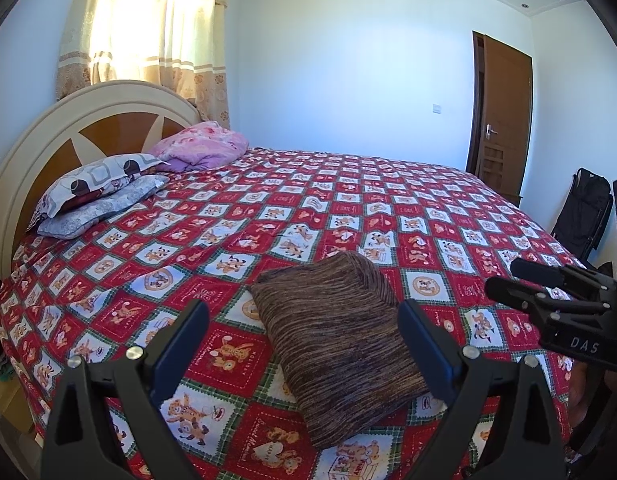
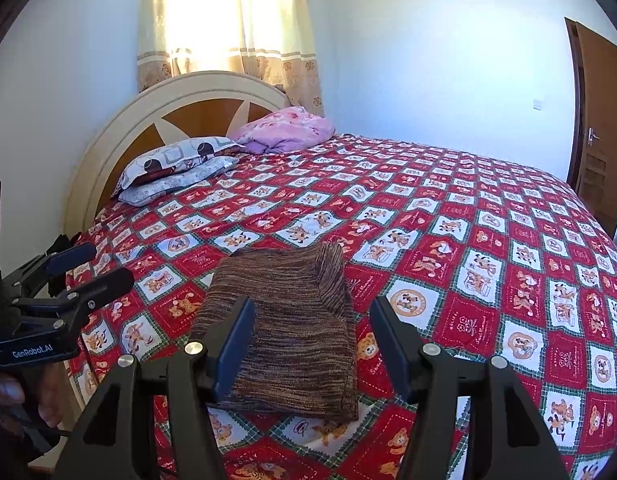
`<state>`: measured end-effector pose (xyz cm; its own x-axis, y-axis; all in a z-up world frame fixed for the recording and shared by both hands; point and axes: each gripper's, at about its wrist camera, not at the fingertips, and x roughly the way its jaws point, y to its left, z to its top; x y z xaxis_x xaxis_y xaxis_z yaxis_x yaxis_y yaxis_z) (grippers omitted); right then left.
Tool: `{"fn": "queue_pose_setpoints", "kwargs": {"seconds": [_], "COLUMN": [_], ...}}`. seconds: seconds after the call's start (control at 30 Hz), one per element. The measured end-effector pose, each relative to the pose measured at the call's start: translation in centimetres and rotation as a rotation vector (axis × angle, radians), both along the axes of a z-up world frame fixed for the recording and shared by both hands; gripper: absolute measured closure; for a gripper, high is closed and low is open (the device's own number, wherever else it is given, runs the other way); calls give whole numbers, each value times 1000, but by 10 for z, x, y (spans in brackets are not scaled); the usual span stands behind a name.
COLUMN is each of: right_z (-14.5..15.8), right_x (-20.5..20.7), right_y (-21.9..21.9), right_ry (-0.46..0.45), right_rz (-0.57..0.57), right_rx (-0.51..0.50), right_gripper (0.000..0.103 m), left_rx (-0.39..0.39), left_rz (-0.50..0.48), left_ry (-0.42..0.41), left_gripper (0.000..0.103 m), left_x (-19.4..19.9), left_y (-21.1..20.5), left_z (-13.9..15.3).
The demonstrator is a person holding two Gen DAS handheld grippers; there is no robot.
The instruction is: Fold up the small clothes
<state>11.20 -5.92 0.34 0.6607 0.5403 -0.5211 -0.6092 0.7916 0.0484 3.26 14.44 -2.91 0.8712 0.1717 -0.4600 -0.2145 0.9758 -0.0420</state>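
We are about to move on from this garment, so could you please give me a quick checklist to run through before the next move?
1. Brown garment folded into a compact rectangle: ok.
2. Garment lying flat on the bedspread, near the closest edge: ok.
3. Left gripper open, nothing held: ok.
4. Right gripper open, nothing held: ok.
5. Fingers clear of the garment: cannot tell; it lies between them in both views, contact unclear.
6. Another garment to fold within view: not ok; only pillows and a pink bundle at the headboard.
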Motion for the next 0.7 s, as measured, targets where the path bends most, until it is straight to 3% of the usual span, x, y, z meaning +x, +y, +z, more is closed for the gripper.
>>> {"fn": "queue_pose_setpoints", "kwargs": {"seconds": [0.27,0.7], "right_z": [4,3], "right_x": [-6,-12], "right_y": [0,2], "right_ry": [-25,-43], "right_rz": [7,25], "right_rx": [6,-4], "right_gripper": [42,42], "left_rx": [20,23], "left_rz": [3,64], "left_ry": [-26,-27], "left_gripper": [0,0], "left_x": [-4,-3], "left_y": [-3,7], "left_z": [7,8]}}
